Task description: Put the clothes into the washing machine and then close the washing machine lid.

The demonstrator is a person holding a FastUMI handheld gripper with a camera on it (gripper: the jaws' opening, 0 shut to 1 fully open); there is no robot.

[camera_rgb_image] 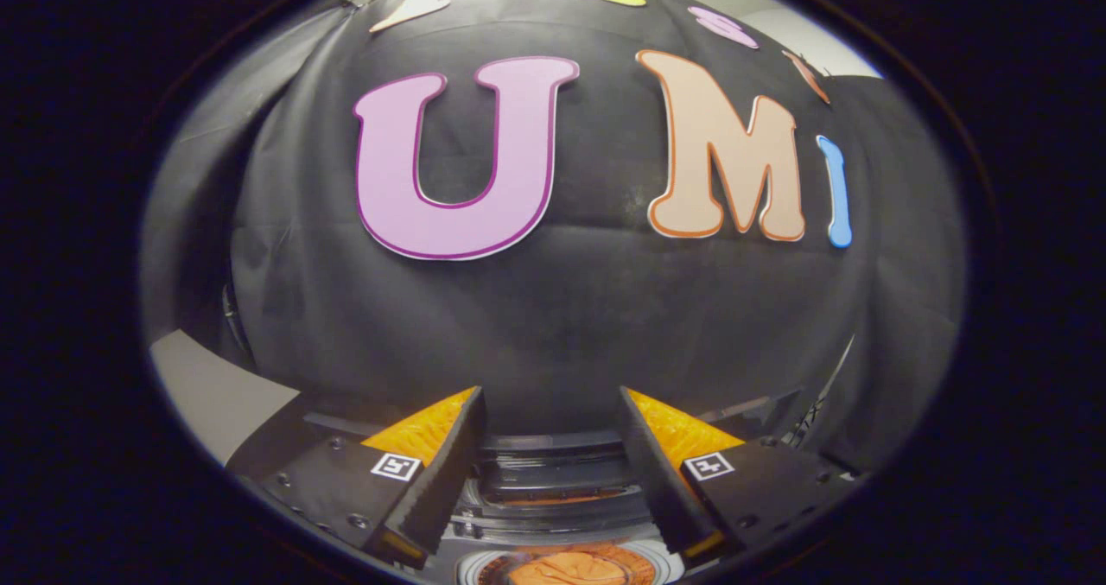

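Note:
My gripper (549,392) is open, with nothing between its fingers. It is raised and faces the booth's black cloth wall. Low down between the fingers lies the top of the washing machine (553,490), with dark and grey ridged parts. Nearer to me, under the fingers, is the round opening of its drum with a pale rim (473,568). Orange clothing (566,569) lies inside the drum. I cannot tell how the lid stands from here.
The black cloth wall (570,326) hangs close behind the machine. A pale grey surface (207,395) shows beyond the left finger. Thin cables or rods (821,403) stand beyond the right finger, beside the cloth.

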